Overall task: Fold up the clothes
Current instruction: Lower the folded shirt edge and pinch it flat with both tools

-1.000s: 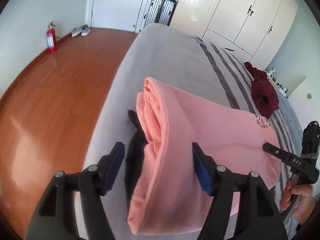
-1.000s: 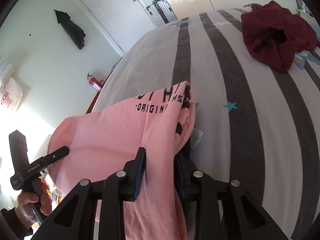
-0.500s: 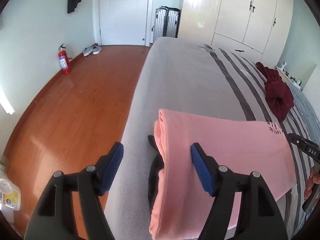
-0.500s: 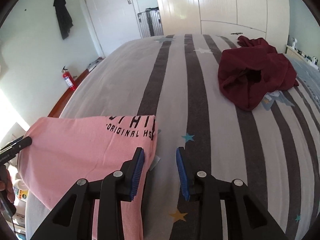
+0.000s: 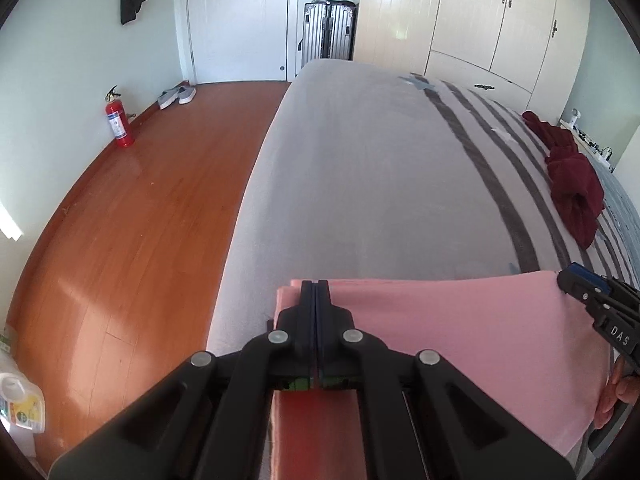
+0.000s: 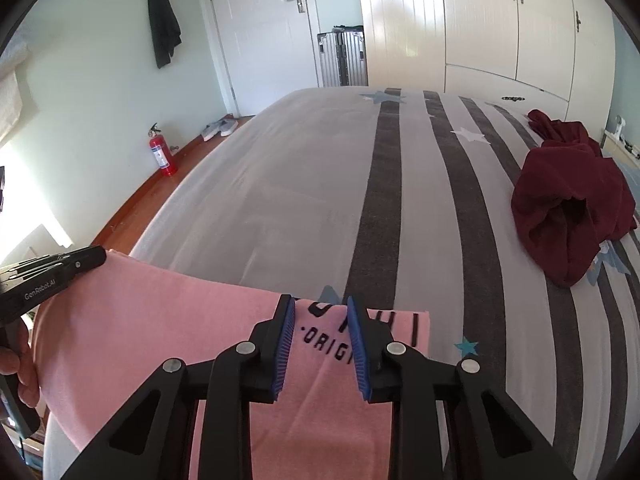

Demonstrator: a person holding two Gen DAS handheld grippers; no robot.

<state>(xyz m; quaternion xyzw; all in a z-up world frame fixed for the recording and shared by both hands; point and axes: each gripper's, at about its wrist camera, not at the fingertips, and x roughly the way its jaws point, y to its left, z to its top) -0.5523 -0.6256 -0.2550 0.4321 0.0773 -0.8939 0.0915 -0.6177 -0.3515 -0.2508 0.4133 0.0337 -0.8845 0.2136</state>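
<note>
now pink shirt (image 6: pixel 160 332) lies under closing right gripper (image 6: pixel 320 344).

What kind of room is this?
Most likely a bedroom. There's a big bed with a striped, starry cover, tall cream wardrobes along the wall, and a suitcase by the door.

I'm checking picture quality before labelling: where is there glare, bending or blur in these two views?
Left wrist view: sunlight sheen on the floor, bed edges bowed by the lens, dark corners. Right wrist view: blown-out white at the left edge, glare on the wardrobe; shirt lettering sharp.
</note>
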